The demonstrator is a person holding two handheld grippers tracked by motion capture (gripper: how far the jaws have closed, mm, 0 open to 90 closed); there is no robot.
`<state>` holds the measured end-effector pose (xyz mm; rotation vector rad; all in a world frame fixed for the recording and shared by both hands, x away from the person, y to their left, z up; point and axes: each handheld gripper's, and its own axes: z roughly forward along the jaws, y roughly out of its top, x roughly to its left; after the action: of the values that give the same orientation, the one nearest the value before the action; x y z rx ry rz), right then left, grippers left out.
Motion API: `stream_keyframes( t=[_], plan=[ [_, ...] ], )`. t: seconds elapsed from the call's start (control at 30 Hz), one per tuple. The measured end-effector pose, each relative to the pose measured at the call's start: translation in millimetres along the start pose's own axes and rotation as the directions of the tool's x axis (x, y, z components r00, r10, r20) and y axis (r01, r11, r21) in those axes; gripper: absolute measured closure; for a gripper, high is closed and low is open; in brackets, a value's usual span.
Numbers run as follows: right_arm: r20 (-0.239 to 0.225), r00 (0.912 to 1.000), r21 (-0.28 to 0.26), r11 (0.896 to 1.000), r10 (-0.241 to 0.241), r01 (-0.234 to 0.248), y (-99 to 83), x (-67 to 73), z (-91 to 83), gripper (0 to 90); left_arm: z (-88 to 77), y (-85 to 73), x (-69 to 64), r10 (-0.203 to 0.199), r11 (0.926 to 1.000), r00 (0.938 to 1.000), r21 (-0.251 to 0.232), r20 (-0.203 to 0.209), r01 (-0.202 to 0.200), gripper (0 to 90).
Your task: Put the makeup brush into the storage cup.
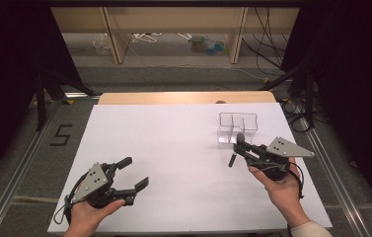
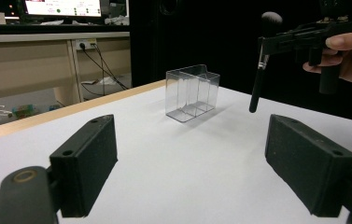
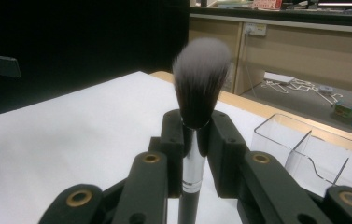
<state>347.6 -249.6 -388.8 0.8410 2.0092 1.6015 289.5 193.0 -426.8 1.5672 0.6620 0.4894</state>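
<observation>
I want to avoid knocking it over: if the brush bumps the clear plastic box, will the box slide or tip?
The clear box looks thin-walled and empty, so it is probably light and would slide easily on the smooth white table. It stands tall on a narrow base, so a high push from the brush might tip it.

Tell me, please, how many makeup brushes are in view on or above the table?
1. The makeup brush is clamped upright in the right gripper, bristles up, held above the white table beside the clear organizer.
</observation>
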Motion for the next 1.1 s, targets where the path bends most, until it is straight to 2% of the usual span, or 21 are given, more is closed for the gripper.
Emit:
stream_keyframes(
  t=[0.1,0.27,0.37,0.53,0.7,0.83,0.87,0.93,1.03,1.1],
  plan=[
    [0.004,1.0,0.019,1.0,-0.006,0.006,0.8,-0.5,-1.5,77.6,-0.1,0.3,0.1,0.002,1.0,1.0,-0.002,0.0,-0.002,16.7],
    [0.002,1.0,0.011,1.0,-0.003,0.003,0.4,-1.3,-1.6,77.6,-0.1,0.2,0.1,0.001,1.0,1.0,-0.002,0.0,-0.001,16.7],
    [0.019,0.9997,0.007,1.0,-0.014,0.014,0.4,-2.3,-1.9,77.6,0.0,0.1,0.1,0.001,1.0,1.0,-0.002,0.0,-0.001,16.7],
    [0.013,0.9999,-0.001,1.0,-0.003,0.003,0.2,-2.5,-1.7,77.6,-0.2,0.3,0.1,0.003,1.0,1.0,-0.003,-0.001,-0.003,16.7],
    [0.025,0.9997,0.003,1.0,-0.005,0.005,0.4,-3.3,-3.2,77.6,-0.2,0.3,0.1,0.003,1.0,1.0,-0.003,-0.001,-0.003,16.7],
    [0.016,0.9999,0.015,1.0,-0.006,0.005,0.7,-4.4,-3.8,77.6,-0.2,0.2,0.2,0.003,1.0,1.0,-0.003,-0.001,-0.003,16.7],
    [0.015,0.9999,0.0,1.0,0.001,-0.001,0.1,-4.3,-3.0,77.6,-0.2,0.3,0.2,0.003,1.0,1.0,-0.003,-0.002,-0.003,16.7],
    [0.028,0.9995,-0.012,1.0,-0.015,0.016,0.2,-5.6,-3.0,77.6,-0.3,0.3,0.1,0.004,1.0,1.0,-0.003,-0.001,-0.004,16.7],
    [0.021,0.9998,0.012,1.0,-0.001,0.001,0.9,-4.9,-4.6,77.7,-0.2,0.2,0.1,0.003,1.0,1.0,-0.002,-0.002,-0.003,16.7],
    [0.029,0.9996,0.0,1.0,0.0,0.0,0.6,-5.2,-4.4,77.6,-0.2,0.2,0.2,0.003,1.0,1.0,-0.003,-0.002,-0.003,16.7]
  ],
)
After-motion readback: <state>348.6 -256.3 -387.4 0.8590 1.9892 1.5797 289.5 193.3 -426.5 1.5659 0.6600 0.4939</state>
